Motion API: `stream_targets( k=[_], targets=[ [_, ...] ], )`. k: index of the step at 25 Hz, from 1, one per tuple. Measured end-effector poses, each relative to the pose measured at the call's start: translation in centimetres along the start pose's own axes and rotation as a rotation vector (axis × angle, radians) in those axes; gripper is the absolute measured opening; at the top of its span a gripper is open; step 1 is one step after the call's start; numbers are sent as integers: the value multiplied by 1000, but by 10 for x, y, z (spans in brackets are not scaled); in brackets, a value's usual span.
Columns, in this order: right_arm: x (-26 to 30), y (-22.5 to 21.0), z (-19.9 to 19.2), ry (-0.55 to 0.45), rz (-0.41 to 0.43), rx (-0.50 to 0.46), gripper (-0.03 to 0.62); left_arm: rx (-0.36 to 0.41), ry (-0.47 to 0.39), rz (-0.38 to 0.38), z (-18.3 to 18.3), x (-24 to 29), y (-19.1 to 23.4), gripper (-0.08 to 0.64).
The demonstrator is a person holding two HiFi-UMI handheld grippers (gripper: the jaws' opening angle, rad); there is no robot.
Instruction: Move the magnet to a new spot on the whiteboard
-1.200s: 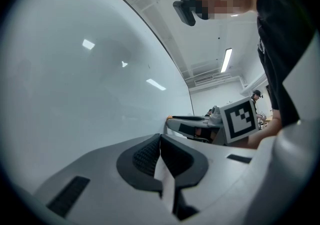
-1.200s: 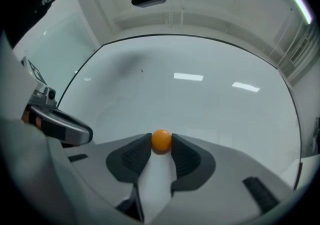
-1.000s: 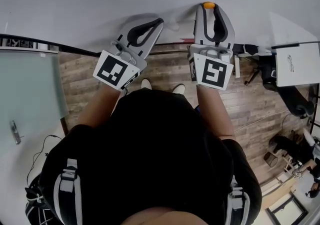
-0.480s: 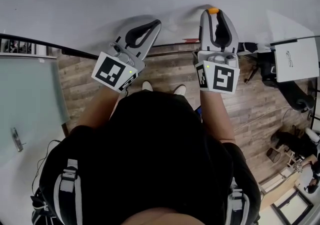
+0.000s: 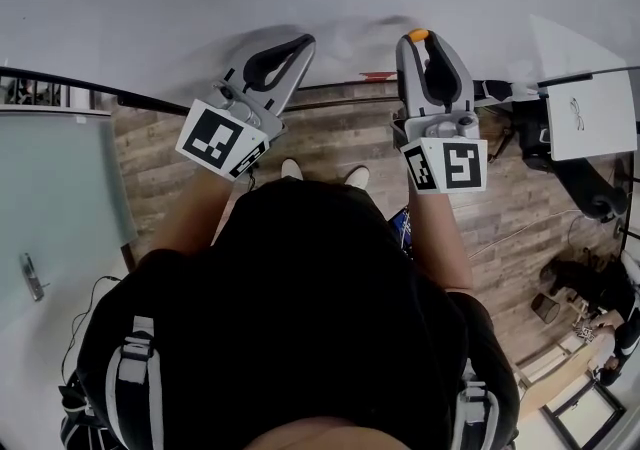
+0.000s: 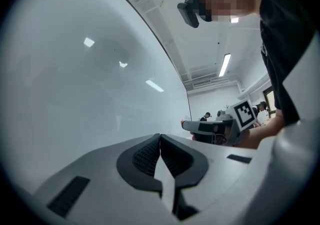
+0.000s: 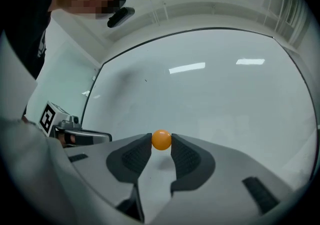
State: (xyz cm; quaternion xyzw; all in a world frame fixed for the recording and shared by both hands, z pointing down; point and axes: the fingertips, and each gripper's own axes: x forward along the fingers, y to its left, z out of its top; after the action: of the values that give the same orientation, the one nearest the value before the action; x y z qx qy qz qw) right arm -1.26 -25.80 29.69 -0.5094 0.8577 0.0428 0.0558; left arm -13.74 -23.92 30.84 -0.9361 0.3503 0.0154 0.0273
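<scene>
Magnet, a small orange ball (image 7: 161,139), sits pinched mid-frame in the right tongs (image 7: 161,144), glossy white whiteboard (image 7: 220,89) straight ahead; left tongs (image 6: 160,141) pressed together.

Right gripper (image 7: 161,145) jaws pinch orange magnet (image 7: 161,139) before whiteboard (image 7: 215,94).

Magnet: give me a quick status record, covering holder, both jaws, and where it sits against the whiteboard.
magnet: small orange ball, gripped at the jaw tips
right gripper: shut on the magnet, pointing at the whiteboard
left gripper: shut, empty
magnet-to-board contact: cannot tell
</scene>
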Motion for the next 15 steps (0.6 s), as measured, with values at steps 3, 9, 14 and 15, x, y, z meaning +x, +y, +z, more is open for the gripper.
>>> stream_targets(
  k=[3,9,14,15],
  targets=[
    [-7,-4,-1,5,37,4,118,16,10,1,0,6,-6,5],
    [-22,3,-8,12,121,17,118,34,10,3,-1,5,-19,5],
    [-32,8,-16,24,156,20,118,31,19,6,-8,-2,-28,5],
    [-34,11,-17,27,163,20,118,31,21,7,-9,-5,-29,5]
  ],
)
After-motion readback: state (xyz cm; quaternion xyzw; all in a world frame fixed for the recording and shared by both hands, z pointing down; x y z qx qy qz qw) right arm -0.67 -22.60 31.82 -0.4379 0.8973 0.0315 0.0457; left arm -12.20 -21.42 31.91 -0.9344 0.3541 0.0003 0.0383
